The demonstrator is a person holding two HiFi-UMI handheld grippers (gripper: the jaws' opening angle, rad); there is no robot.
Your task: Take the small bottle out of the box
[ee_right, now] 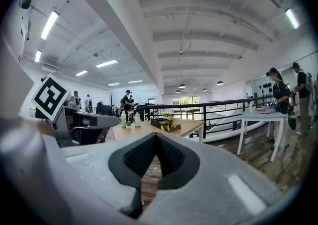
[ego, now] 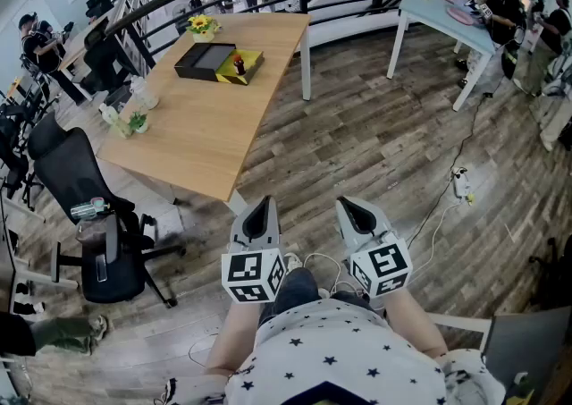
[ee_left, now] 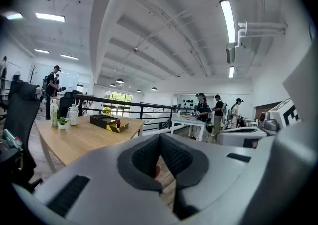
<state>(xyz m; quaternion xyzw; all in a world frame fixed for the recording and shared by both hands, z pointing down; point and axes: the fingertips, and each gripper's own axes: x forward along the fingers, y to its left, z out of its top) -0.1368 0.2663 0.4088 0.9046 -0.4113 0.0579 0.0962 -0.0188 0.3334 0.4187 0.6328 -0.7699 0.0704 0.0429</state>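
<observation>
A black box (ego: 204,60) with a yellow lid part (ego: 248,64) lies at the far end of the wooden table (ego: 206,126). A small bottle (ego: 239,63) with a red top stands in it. The box (ee_left: 105,121) and the bottle (ee_left: 118,122) are small and distant in the left gripper view. The right gripper view shows the box (ee_right: 162,124) and the bottle (ee_right: 170,123) the same way. My left gripper (ego: 260,212) and right gripper (ego: 354,208) hang side by side over the floor, well short of the table. Both are shut with nothing between their pads.
A black office chair (ego: 98,224) stands left of the table's near corner. Yellow flowers (ego: 203,26), a jar and a small plant (ego: 134,113) sit on the table. A white table (ego: 442,10) with people beside it is at the far right. A power strip (ego: 462,184) and cable lie on the floor.
</observation>
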